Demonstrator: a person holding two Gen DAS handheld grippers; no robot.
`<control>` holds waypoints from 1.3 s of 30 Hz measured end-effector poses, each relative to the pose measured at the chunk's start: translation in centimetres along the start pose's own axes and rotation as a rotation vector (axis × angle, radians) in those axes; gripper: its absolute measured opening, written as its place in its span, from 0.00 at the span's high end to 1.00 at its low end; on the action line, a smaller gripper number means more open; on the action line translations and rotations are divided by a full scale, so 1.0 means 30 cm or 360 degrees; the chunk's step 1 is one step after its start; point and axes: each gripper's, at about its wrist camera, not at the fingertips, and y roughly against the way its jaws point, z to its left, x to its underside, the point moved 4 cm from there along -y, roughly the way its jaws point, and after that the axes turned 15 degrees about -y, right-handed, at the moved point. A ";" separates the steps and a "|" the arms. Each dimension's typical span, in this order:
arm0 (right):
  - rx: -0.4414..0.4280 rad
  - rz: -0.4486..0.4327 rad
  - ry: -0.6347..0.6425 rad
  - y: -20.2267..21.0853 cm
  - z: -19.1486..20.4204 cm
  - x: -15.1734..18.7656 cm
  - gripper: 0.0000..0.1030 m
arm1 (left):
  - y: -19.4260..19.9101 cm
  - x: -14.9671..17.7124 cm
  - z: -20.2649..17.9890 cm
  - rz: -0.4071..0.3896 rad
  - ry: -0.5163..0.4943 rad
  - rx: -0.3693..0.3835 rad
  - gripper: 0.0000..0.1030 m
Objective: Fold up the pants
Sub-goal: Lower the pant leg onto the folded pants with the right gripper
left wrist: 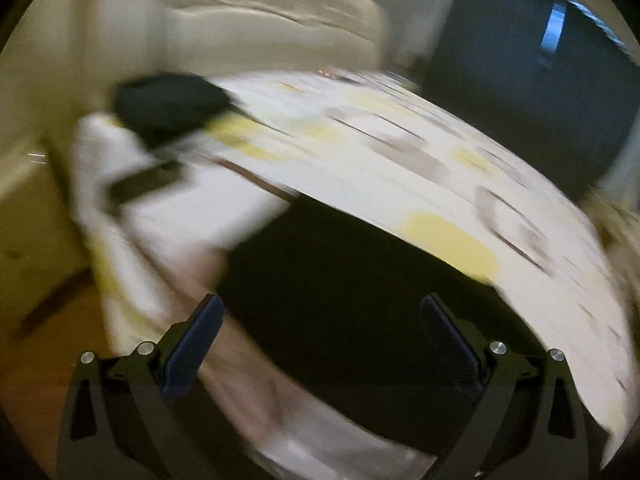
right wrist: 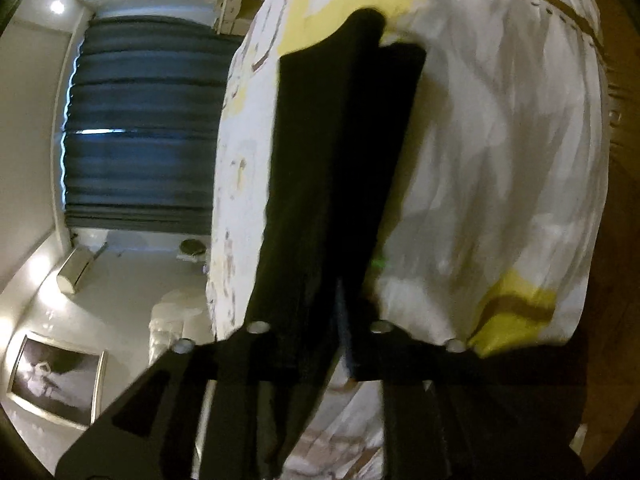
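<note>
Beyond open left gripper (left wrist: 320, 312): headboard (left wrist: 240, 12) (blurred)

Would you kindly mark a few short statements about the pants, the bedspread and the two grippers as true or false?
1. The pants are black. True.
2. The left gripper has cloth clamped between its fingers. False: its fingers stand wide apart, with nothing between them.
3. The bedspread is white with yellow patches. True.
4. The right gripper is far from the pants. False: the black cloth runs straight into it, between its fingers.
5. The curtain is bright red. False: it is dark blue-grey.
</note>
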 end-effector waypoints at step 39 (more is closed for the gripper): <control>0.0137 0.0357 0.0087 -0.110 -0.017 0.187 0.90 | -0.100 0.312 -0.710 0.0286 -0.0536 0.0752 0.04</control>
